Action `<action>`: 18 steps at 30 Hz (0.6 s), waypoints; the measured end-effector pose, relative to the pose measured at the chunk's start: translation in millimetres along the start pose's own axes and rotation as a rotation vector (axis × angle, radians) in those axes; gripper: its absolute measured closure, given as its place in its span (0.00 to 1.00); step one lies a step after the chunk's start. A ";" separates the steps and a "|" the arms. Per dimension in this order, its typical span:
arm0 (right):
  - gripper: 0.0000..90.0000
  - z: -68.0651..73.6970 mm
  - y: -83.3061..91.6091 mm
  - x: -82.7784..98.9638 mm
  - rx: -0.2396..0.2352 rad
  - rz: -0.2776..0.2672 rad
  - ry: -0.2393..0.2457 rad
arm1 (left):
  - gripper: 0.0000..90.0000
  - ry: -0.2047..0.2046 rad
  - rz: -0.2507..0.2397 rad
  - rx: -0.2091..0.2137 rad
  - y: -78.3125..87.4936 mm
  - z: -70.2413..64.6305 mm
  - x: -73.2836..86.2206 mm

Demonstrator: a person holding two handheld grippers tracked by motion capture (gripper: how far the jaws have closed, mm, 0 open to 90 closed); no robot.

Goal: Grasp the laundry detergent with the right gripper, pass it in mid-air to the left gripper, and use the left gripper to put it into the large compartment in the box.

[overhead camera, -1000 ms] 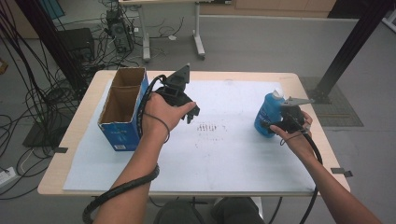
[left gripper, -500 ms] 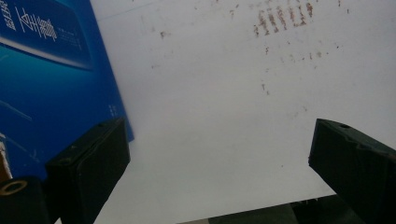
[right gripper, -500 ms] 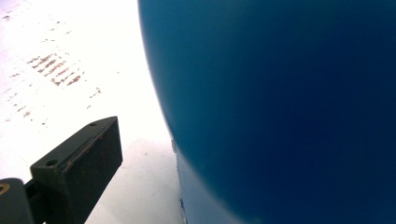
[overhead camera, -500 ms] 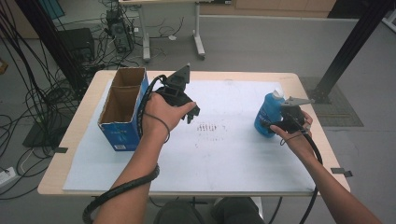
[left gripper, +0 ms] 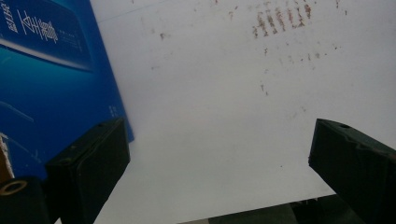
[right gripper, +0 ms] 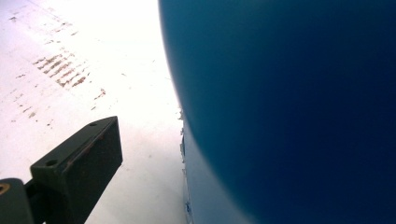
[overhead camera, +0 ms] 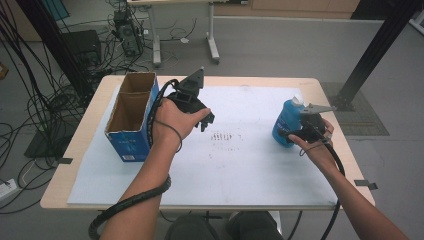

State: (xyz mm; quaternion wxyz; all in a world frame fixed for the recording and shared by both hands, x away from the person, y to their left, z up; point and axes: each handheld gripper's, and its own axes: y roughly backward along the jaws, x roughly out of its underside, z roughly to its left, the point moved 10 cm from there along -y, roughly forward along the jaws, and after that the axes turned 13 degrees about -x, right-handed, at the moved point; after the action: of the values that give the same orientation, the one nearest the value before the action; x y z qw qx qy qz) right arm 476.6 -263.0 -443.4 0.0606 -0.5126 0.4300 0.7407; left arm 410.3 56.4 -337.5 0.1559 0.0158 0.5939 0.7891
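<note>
A blue bottle point(overhead camera: 286, 122) stands upright near the right edge of the white sheet point(overhead camera: 235, 165) that covers the wooden table point(overhead camera: 345, 165), and the right gripper point(overhead camera: 306, 129) is pressed up against its right side. In the right gripper view the bottle's dark blue wall point(right gripper: 289, 102) looms very close, one black jaw stands off to its left with a strip of white sheet between them, and the other jaw is hidden behind the bottle, so I cannot tell whether the jaws are clamped on it or merely set around it. What the bottle holds cannot be seen through its wall. At the left side of the sheet stands an open cardboard box point(overhead camera: 131, 116) with blue outer walls and a brown inside; the part of its inside that shows holds nothing. The left gripper point(overhead camera: 204, 118) hovers just to the right of the box, over the sheet, with its jaws wide apart and nothing between them. In the left gripper view one jaw lies close to the box's blue printed side point(left gripper: 51, 84) and the other is well out over bare sheet. A patch of small brown marks point(overhead camera: 224, 138) lies on the sheet between the two grippers
</note>
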 end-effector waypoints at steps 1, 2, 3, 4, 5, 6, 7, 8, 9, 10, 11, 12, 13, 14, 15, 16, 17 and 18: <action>0.02 -0.1 -0.1 0.1 0.001 0.000 0.001 | 0.06 0.000 0.000 0.000 0.0 0.0 0.0; 0.02 -0.1 -0.1 0.1 0.001 0.000 0.000 | 0.06 -0.001 0.000 -0.001 -0.3 0.4 0.1; 0.02 -0.1 -0.2 0.1 0.001 -0.001 0.000 | 0.06 -0.004 0.000 -0.001 -0.4 0.4 0.2; 0.02 -0.1 -0.2 0.0 0.001 -0.001 0.001 | 0.06 -0.005 0.000 -0.001 -0.5 0.4 0.3; 0.02 0.0 -0.3 0.0 0.001 -0.002 0.001 | 0.06 -0.005 0.000 -0.002 -0.5 0.4 0.3; 0.02 0.1 -0.4 -0.1 0.001 -0.001 0.001 | 0.06 -0.005 -0.001 -0.002 -0.4 0.3 0.2; 0.02 0.2 -0.5 -0.1 0.002 -0.001 0.003 | 0.06 -0.001 -0.002 0.001 -0.3 -0.1 0.1; 0.02 0.1 -0.6 0.0 0.003 -0.001 0.002 | 0.06 -0.005 0.000 -0.001 -0.3 0.3 0.2; 0.02 0.0 -0.6 0.0 0.004 -0.002 0.002 | 0.06 -0.002 -0.001 -0.001 -0.2 0.1 0.1; 0.02 0.1 -0.7 0.0 0.004 -0.003 0.001 | 0.06 0.000 -0.001 -0.001 0.0 0.1 0.0; 0.02 0.1 -0.7 -0.1 0.003 -0.004 0.003 | 0.06 -0.005 -0.001 -0.002 0.1 0.5 0.0; 0.02 0.2 -0.7 -0.1 0.003 -0.004 0.003 | 0.06 -0.006 -0.002 -0.003 0.1 0.8 -0.1; 0.02 0.6 -0.8 0.0 0.001 -0.004 0.002 | 0.06 -0.003 -0.001 -0.003 0.2 0.7 0.0; 0.02 0.8 -0.8 0.0 0.000 -0.004 0.003 | 0.06 -0.002 0.000 -0.001 0.3 0.6 0.0; 0.02 0.8 -0.8 -0.1 0.001 -0.004 0.003 | 0.06 -0.003 -0.001 -0.001 0.4 0.7 -0.1; 0.02 0.8 -0.8 -0.1 0.001 -0.005 0.002 | 0.06 -0.003 -0.002 -0.001 0.4 0.6 -0.1; 0.02 0.8 -0.9 0.0 0.001 -0.004 0.003 | 0.06 -0.003 -0.002 -0.001 0.4 0.6 -0.1; 0.02 0.8 -1.0 0.0 0.001 -0.004 0.004 | 0.06 -0.004 -0.002 -0.001 0.3 1.0 0.0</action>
State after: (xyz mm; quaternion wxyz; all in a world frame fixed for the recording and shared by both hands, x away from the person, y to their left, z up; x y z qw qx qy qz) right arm 476.7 -261.8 -443.9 0.0614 -0.5149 0.4293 0.7394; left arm 410.5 57.3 -336.9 0.1580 0.0168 0.5932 0.7892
